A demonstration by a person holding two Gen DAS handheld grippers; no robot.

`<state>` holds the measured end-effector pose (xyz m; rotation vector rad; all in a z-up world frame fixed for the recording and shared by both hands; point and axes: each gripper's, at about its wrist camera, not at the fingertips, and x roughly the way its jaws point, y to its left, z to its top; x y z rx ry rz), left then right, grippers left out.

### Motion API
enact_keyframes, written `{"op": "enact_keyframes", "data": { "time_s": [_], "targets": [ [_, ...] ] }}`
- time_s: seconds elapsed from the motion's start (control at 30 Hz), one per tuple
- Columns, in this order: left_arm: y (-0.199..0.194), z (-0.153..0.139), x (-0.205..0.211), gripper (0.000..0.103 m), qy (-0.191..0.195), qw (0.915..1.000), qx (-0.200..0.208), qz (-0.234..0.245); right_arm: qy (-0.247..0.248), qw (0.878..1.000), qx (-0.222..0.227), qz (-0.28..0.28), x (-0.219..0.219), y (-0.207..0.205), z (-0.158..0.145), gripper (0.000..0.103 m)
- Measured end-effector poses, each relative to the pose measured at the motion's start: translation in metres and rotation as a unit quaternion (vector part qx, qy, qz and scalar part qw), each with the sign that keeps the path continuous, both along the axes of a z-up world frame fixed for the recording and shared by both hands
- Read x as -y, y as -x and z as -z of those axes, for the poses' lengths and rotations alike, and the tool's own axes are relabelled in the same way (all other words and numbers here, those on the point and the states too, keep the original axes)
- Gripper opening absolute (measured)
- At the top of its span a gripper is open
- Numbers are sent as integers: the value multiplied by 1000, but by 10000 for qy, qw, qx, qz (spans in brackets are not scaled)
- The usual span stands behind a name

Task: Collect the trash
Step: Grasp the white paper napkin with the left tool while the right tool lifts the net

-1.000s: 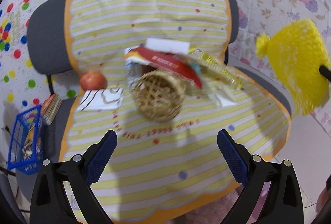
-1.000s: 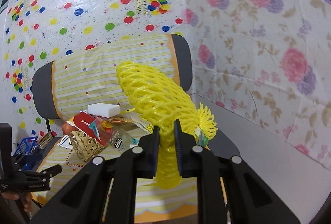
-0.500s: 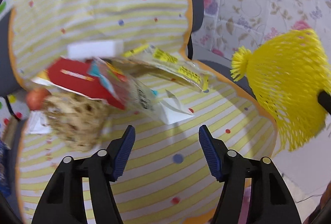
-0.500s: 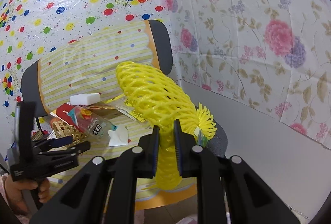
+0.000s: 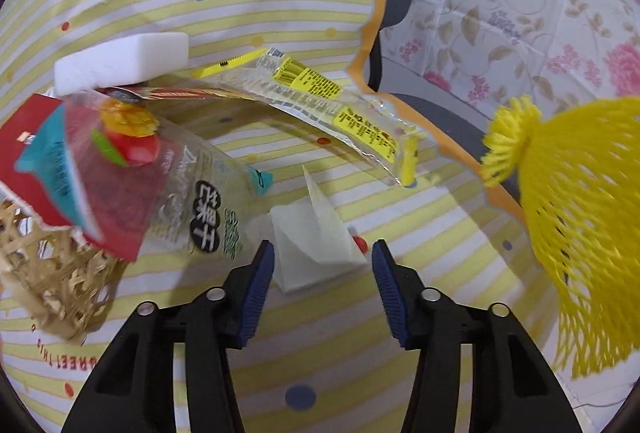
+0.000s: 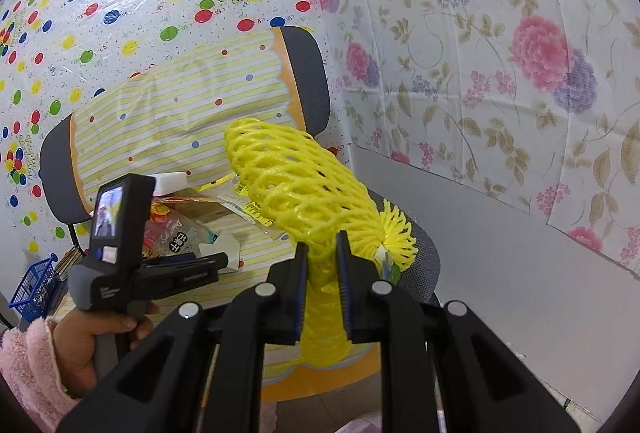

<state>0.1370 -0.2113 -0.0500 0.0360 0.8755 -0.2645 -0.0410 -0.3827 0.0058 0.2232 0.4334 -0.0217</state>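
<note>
My left gripper (image 5: 322,253) is open, its jaws on either side of a crumpled white paper scrap (image 5: 314,233) lying on the striped chair seat (image 5: 400,217). My right gripper (image 6: 322,257) is shut on a yellow foam fruit net (image 6: 296,185), held up over the seat's right side; the net also shows in the left wrist view (image 5: 580,201). A wicker basket (image 5: 48,261) at the left holds a red packet (image 5: 24,169) and a clear printed wrapper (image 5: 192,193). A long clear wrapper with yellow labels (image 5: 340,113) juts out to the right.
A white foam block (image 5: 124,61) rests behind the wrappers. The chair stands against dotted and floral wall sheets (image 6: 480,73). A blue wire basket (image 6: 34,285) is on the floor at the left. The left gripper's body and the hand holding it show in the right wrist view (image 6: 132,265).
My left gripper has moved right and forward, from in front of the wicker basket to around the white paper scrap, and its jaws have narrowed. The right gripper keeps holding the net.
</note>
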Motion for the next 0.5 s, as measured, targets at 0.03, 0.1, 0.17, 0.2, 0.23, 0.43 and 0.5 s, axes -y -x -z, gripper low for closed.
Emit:
{"op": "enact_keyframes", "data": {
  "time_s": [0.03, 0.1, 0.17, 0.2, 0.23, 0.43, 0.5],
  "targets": [
    [-2, 2, 0, 41, -5, 10000, -42, -6, -9, 10000, -16, 5, 0, 0, 0, 14],
    [-6, 5, 0, 26, 41, 9999, -137, 13, -18, 10000, -46, 14, 0, 1, 1, 14],
    [2, -1, -2, 5, 231, 9996, -32, 158, -31, 10000, -56, 22, 1, 3, 0, 14],
    [10, -7, -2, 3, 297, 9992, 87, 263, -32, 10000, -50, 30, 1, 5, -1, 14],
    [22, -15, -3, 2, 374, 9982, 249, 398, -24, 10000, -38, 52, 2, 9, -3, 14],
    [104, -55, -16, 2, 597, 9862, 1026, 1154, -177, 9998, -63, 71, 5, 29, -10, 14],
    [129, -63, -21, 2, 529, 9830, 1208, 1276, -107, 9998, -63, 121, 1, 38, -13, 14]
  ]
}}
